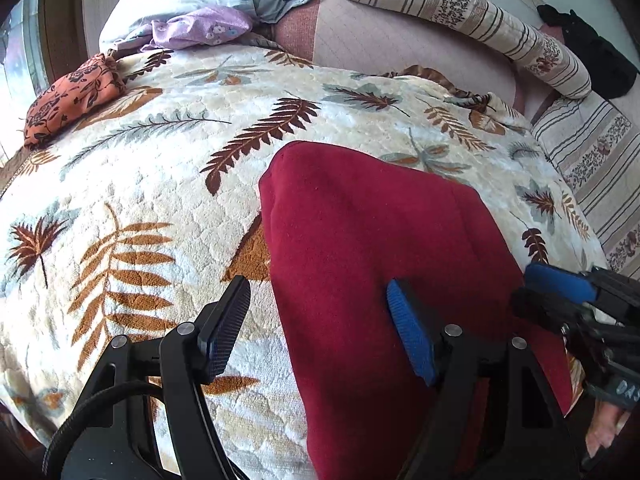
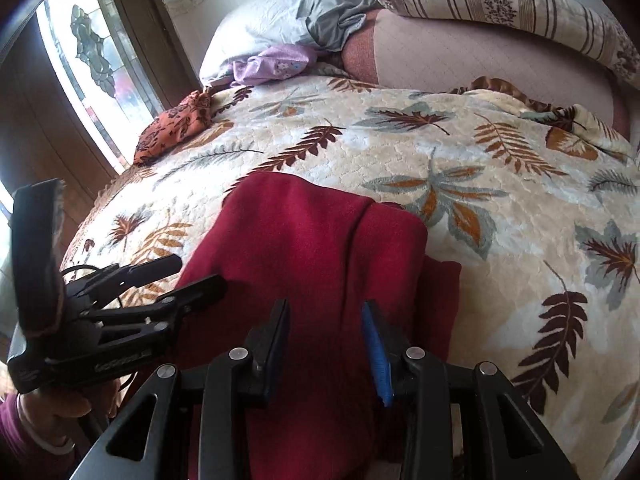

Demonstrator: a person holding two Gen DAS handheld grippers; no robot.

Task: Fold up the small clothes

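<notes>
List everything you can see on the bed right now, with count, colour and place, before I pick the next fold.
Dark red knit garment: one, near edge, partly folded.
Cream leaf-print blanket: one, under the garment.
Orange floral cloth: one, far left edge.
Lilac floral cloth: one, by the pillow.
Pale blue pillow: one, far left.
Grey crumpled cloth: one, on the pillow.
Striped bolster: one, far right.
Black cloth: one, far right.
Left gripper: jaws open.
Right gripper: jaws open.
</notes>
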